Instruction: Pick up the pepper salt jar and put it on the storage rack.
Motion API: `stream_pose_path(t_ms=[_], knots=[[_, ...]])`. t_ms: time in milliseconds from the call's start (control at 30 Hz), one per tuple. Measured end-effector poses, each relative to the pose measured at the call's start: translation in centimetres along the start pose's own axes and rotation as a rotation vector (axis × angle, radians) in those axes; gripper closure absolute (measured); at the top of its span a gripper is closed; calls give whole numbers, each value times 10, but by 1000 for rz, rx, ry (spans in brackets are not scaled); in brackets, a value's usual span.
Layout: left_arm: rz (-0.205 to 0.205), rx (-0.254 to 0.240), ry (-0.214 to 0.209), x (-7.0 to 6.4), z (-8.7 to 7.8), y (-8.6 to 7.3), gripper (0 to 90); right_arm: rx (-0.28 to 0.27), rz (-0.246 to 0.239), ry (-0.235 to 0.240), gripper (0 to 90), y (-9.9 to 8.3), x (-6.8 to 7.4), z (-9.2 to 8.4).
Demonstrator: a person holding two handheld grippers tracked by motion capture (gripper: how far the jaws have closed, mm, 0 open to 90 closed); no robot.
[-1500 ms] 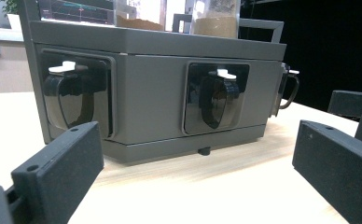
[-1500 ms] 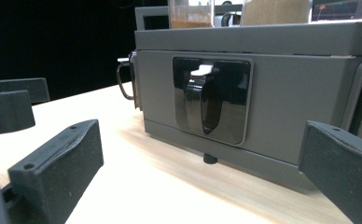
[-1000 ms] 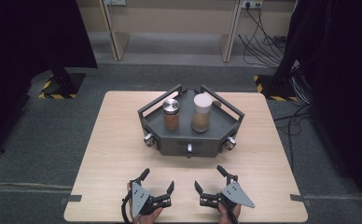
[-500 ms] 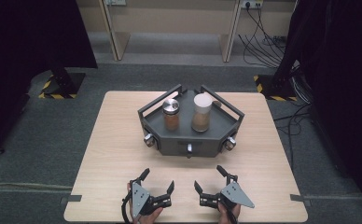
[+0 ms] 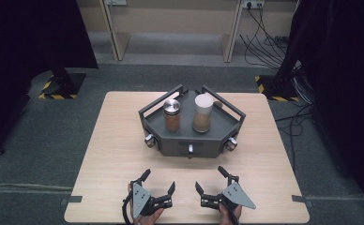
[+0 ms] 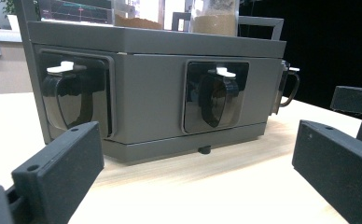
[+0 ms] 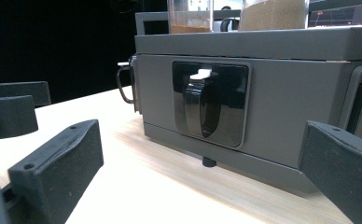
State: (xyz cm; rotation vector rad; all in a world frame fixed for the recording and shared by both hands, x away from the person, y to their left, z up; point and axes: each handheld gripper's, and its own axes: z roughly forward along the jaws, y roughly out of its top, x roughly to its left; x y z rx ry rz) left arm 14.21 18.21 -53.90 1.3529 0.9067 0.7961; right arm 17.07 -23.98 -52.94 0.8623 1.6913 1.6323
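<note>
A dark grey box-like stand with rail handles sits at the table's middle. On top stand a metal-lidded jar of brown powder and a taller white-lidded jar of tan powder. Three knobs stick out of the stand's near faces. Near the front edge, my left gripper and right gripper are both open and hold nothing, a short way from the stand. In the left gripper view the open left gripper faces a recessed black knob. The right gripper faces another black knob.
The wooden table has bare room left, right and in front of the stand. On the floor are black stand bases with hazard stripes, and cables at the back right. Dark curtains hang on both sides.
</note>
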Motion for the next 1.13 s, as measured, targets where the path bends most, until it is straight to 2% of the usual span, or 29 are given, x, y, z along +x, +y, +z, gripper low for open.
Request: stream_pose_path(t_ms=[1133], knots=[[-16,7,1,1,0,1,13,-2,3,0,4,0,0,0]])
